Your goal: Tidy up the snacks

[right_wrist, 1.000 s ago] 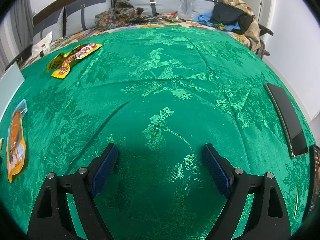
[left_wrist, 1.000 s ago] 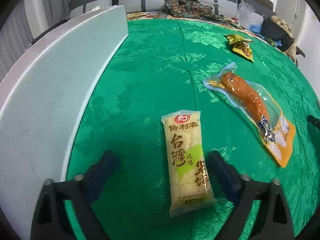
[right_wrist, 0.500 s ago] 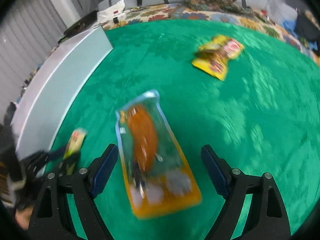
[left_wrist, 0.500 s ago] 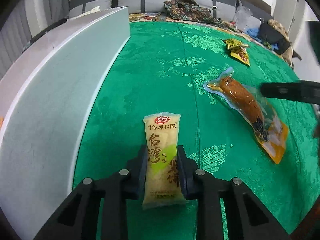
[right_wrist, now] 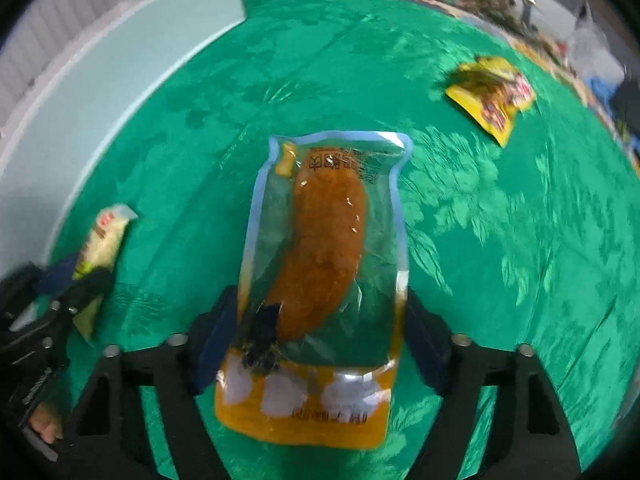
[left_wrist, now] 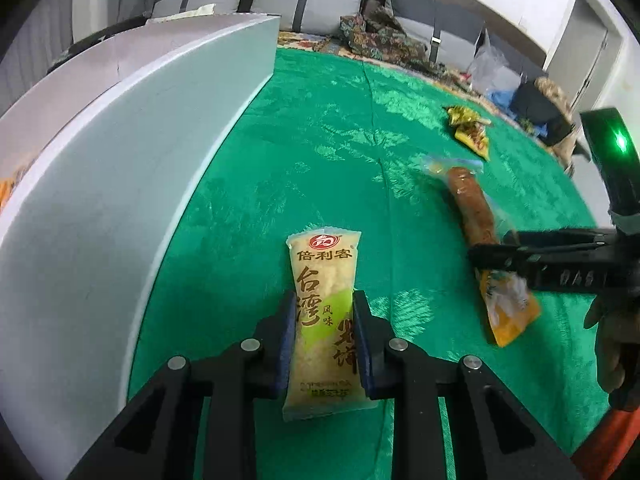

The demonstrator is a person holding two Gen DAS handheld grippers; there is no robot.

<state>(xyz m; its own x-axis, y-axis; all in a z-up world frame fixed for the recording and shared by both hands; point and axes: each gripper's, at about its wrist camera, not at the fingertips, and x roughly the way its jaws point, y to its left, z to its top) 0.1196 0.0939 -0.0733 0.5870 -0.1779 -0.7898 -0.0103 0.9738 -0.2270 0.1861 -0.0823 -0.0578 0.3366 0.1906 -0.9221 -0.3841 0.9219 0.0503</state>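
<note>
My left gripper (left_wrist: 323,336) is shut on a pale yellow rice-cracker pack (left_wrist: 325,292) and holds it over the green cloth beside a white box wall (left_wrist: 120,168). It also shows in the right wrist view (right_wrist: 102,240). My right gripper (right_wrist: 322,320) stands open around a clear pouch with an orange sausage (right_wrist: 324,248); its blue pads flank the pouch's sides, and I cannot tell if they touch. The pouch (left_wrist: 476,216) and the right gripper (left_wrist: 496,258) also show in the left wrist view.
A yellow snack packet (right_wrist: 494,98) lies far right on the green tablecloth (right_wrist: 500,220); it also shows in the left wrist view (left_wrist: 472,134). The white box (right_wrist: 100,80) runs along the left. Sofa cushions (left_wrist: 320,4) and bags lie beyond the table.
My left gripper closed on the rice-cracker pack and lifted it. My right gripper swung left across the table and came down around the sausage pouch.
</note>
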